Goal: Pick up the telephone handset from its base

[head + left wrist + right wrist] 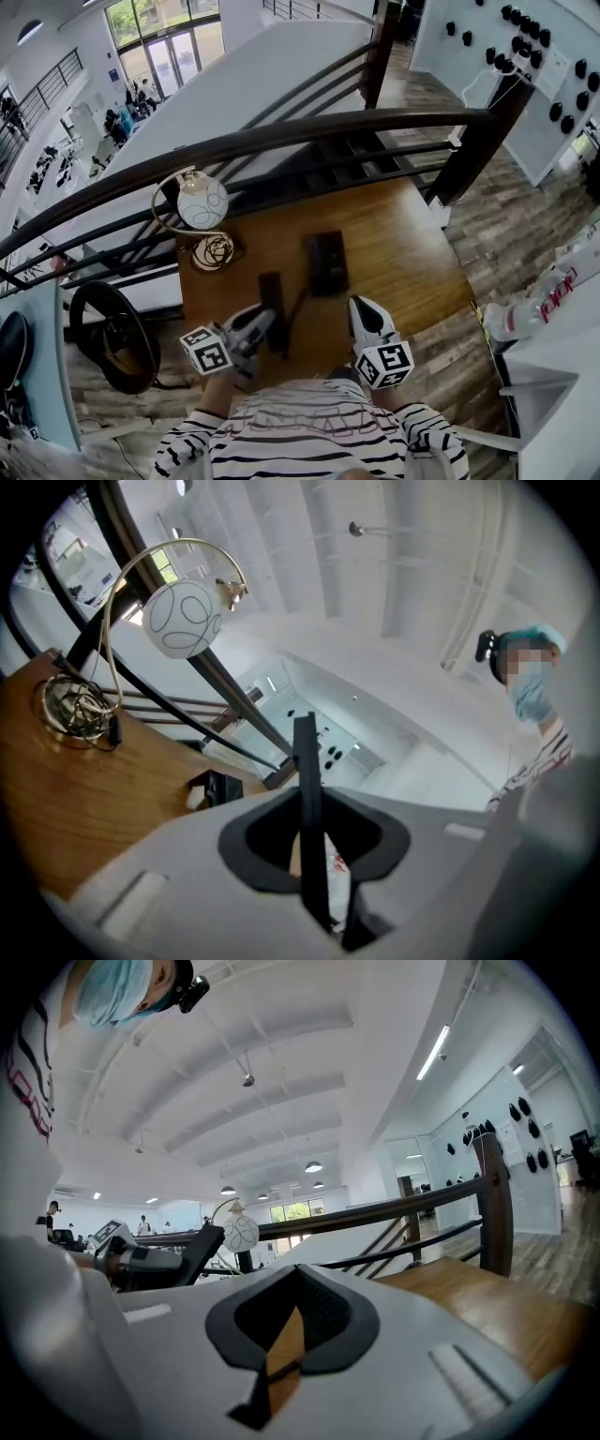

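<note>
Head view: high up, steeply down on worktop [403, 244]. Left gripper view: low, close, faces lamp [183, 619]. Right gripper view: low, level, faces railing [375, 1212]. All share lamp and railing.

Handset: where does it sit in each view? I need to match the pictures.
Head view: the handset is near the front edge of the table, left of the base, in the left gripper.
Left gripper view: an upright dark bar clamped between the jaws.
Right gripper view: a dark piece at the left, probably the handset.
Shared landmark: the lamp globe.
</note>
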A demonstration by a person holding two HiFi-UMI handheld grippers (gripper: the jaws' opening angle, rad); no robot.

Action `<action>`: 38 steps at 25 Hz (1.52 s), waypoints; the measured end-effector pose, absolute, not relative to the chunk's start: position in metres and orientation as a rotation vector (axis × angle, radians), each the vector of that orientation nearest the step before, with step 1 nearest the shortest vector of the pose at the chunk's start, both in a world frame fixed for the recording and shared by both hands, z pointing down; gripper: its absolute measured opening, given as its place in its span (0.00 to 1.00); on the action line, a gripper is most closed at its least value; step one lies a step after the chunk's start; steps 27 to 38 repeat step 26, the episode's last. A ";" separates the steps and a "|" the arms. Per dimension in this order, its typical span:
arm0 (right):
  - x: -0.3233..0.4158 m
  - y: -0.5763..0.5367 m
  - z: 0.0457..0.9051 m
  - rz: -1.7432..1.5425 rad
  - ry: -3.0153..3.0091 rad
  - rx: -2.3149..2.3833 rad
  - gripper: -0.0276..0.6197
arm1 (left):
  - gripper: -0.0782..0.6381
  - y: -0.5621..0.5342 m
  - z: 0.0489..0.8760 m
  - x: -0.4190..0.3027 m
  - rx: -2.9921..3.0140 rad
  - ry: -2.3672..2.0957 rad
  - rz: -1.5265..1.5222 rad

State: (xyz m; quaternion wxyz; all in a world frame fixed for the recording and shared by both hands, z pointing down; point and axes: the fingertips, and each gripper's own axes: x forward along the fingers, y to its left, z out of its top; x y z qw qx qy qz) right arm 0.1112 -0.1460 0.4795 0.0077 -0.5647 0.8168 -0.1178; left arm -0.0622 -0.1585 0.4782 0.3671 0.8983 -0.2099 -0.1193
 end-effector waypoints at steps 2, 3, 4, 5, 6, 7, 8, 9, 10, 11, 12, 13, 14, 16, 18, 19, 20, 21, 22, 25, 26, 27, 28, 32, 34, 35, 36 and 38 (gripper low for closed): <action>0.111 -0.144 0.480 -0.365 2.551 -1.773 0.04 | 0.21 -0.158 0.477 -0.062 2.312 -0.535 -0.308; 0.111 -0.144 0.479 -0.363 2.550 -1.777 0.04 | 0.21 -0.157 0.476 -0.061 2.315 -0.532 -0.307; 0.111 -0.143 0.479 -0.360 2.550 -1.782 0.04 | 0.21 -0.157 0.476 -0.061 2.316 -0.529 -0.304; 0.110 -0.142 0.479 -0.356 2.551 -1.787 0.04 | 0.21 -0.157 0.477 -0.060 2.317 -0.526 -0.302; 0.110 -0.142 0.480 -0.354 2.551 -1.791 0.04 | 0.21 -0.156 0.477 -0.060 2.318 -0.523 -0.300; 0.109 -0.142 0.480 -0.352 2.550 -1.793 0.04 | 0.21 -0.156 0.478 -0.061 2.319 -0.520 -0.300; 0.109 -0.142 0.480 -0.349 2.548 -1.794 0.04 | 0.21 -0.156 0.478 -0.061 2.320 -0.516 -0.299; 0.109 -0.141 0.480 -0.347 2.548 -1.797 0.04 | 0.21 -0.155 0.478 -0.061 2.320 -0.514 -0.298; 0.108 -0.141 0.480 -0.346 2.548 -1.800 0.04 | 0.21 -0.155 0.478 -0.060 2.320 -0.510 -0.297; 0.109 -0.140 0.480 -0.347 2.548 -1.803 0.04 | 0.21 -0.155 0.478 -0.059 2.320 -0.506 -0.296; 0.109 -0.140 0.480 -0.352 2.545 -1.805 0.04 | 0.21 -0.154 0.478 -0.058 2.321 -0.502 -0.296; 0.110 -0.140 0.480 -0.360 2.541 -1.807 0.04 | 0.21 -0.154 0.478 -0.057 2.322 -0.498 -0.295; 0.110 -0.139 0.480 -0.366 2.537 -1.811 0.04 | 0.21 -0.154 0.478 -0.057 2.322 -0.497 -0.295; 0.111 -0.138 0.482 -0.367 2.534 -1.822 0.04 | 0.21 -0.154 0.479 -0.056 2.320 -0.494 -0.296; 0.110 -0.138 0.484 -0.368 2.533 -1.830 0.04 | 0.21 -0.154 0.482 -0.056 2.317 -0.491 -0.297; 0.110 -0.138 0.486 -0.370 2.531 -1.833 0.04 | 0.21 -0.154 0.483 -0.056 2.314 -0.489 -0.298; 0.110 -0.138 0.487 -0.373 2.528 -1.836 0.04 | 0.21 -0.154 0.485 -0.056 2.312 -0.488 -0.297; 0.111 -0.139 0.487 -0.375 2.526 -1.839 0.04 | 0.21 -0.155 0.486 -0.056 2.310 -0.487 -0.296; 0.111 -0.139 0.487 -0.376 2.525 -1.841 0.04 | 0.21 -0.155 0.486 -0.056 2.309 -0.487 -0.294; 0.112 -0.141 0.485 -0.378 2.524 -1.845 0.04 | 0.21 -0.158 0.485 -0.055 2.314 -0.487 -0.293; 0.112 -0.142 0.485 -0.379 2.524 -1.845 0.04 | 0.21 -0.159 0.485 -0.055 2.316 -0.487 -0.293; 0.112 -0.142 0.485 -0.379 2.524 -1.845 0.04 | 0.21 -0.159 0.485 -0.055 2.316 -0.487 -0.293; 0.112 -0.142 0.485 -0.379 2.524 -1.845 0.04 | 0.21 -0.159 0.485 -0.055 2.316 -0.487 -0.293; 0.112 -0.142 0.485 -0.379 2.524 -1.845 0.04 | 0.21 -0.159 0.485 -0.055 2.316 -0.487 -0.293; 0.112 -0.142 0.485 -0.379 2.524 -1.845 0.04 | 0.21 -0.159 0.485 -0.055 2.316 -0.487 -0.293; 0.112 -0.142 0.485 -0.379 2.524 -1.845 0.04 | 0.21 -0.159 0.485 -0.055 2.316 -0.487 -0.293; 0.112 -0.142 0.485 -0.379 2.524 -1.845 0.04 | 0.21 -0.159 0.485 -0.055 2.316 -0.487 -0.293; 0.112 -0.142 0.485 -0.379 2.524 -1.845 0.04 | 0.21 -0.159 0.485 -0.055 2.316 -0.487 -0.293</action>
